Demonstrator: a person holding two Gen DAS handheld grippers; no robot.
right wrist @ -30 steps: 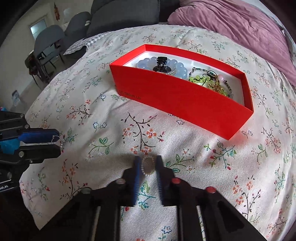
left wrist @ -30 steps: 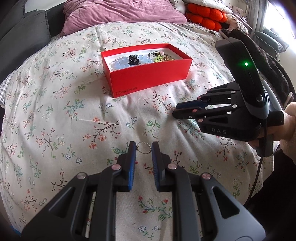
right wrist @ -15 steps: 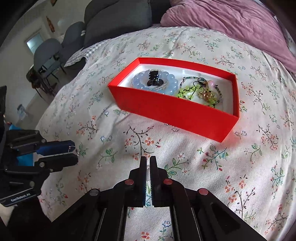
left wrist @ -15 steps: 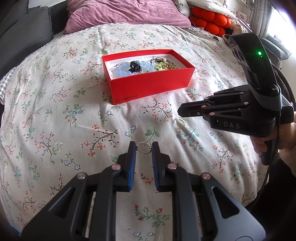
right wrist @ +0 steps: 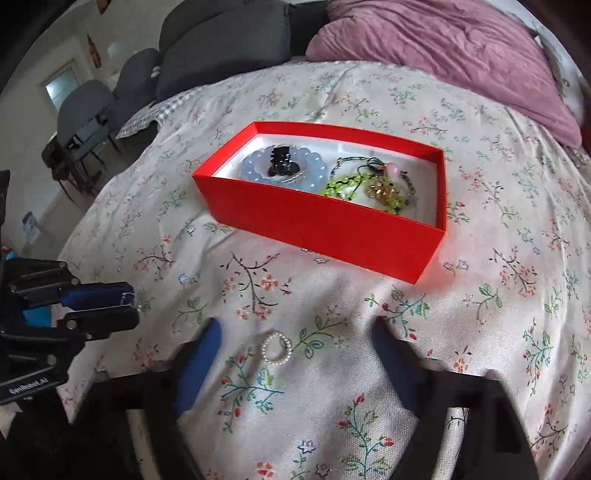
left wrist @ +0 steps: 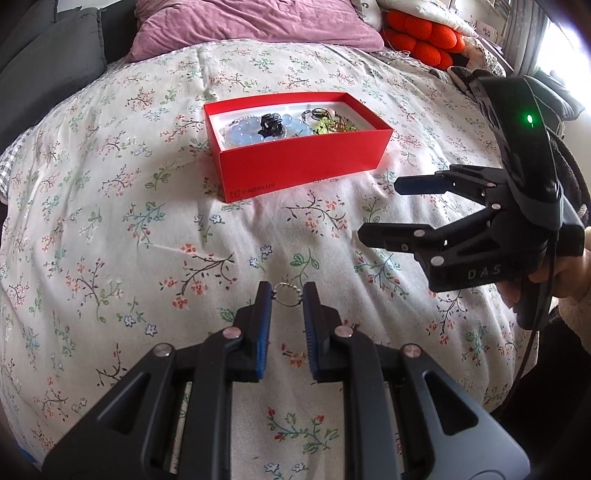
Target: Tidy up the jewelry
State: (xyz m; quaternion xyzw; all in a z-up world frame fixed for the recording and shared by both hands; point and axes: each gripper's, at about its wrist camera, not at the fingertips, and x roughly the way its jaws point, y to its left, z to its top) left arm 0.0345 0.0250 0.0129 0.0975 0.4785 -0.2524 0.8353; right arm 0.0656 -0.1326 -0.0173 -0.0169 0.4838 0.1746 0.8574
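Observation:
My left gripper (left wrist: 288,295) is shut on a small silver beaded ring (left wrist: 287,294), held at the fingertips just above the floral bedspread (left wrist: 110,240). It also shows in the right wrist view as the left gripper (right wrist: 129,304). My right gripper (right wrist: 295,332) is opening, its blurred jaws wide apart. A white pearl ring (right wrist: 277,348) lies loose on the bedspread between them, touching neither pad. The right gripper (left wrist: 391,210) hovers right of the red box (left wrist: 303,173). That box (right wrist: 321,221) holds a blue bead bracelet (right wrist: 310,173), a black claw clip (right wrist: 282,162) and a green bead bracelet (right wrist: 347,184).
A purple pillow (left wrist: 251,22) lies behind the box, with grey cushions (right wrist: 221,44) at the far left and an orange cushion (left wrist: 421,37) at the far right. Chairs (right wrist: 85,110) stand beyond the bed's left edge.
The right gripper's jaws went from shut to wide apart, and the pearl ring seen between them a second ago now lies on the bedspread. The left gripper kept still with its ring.

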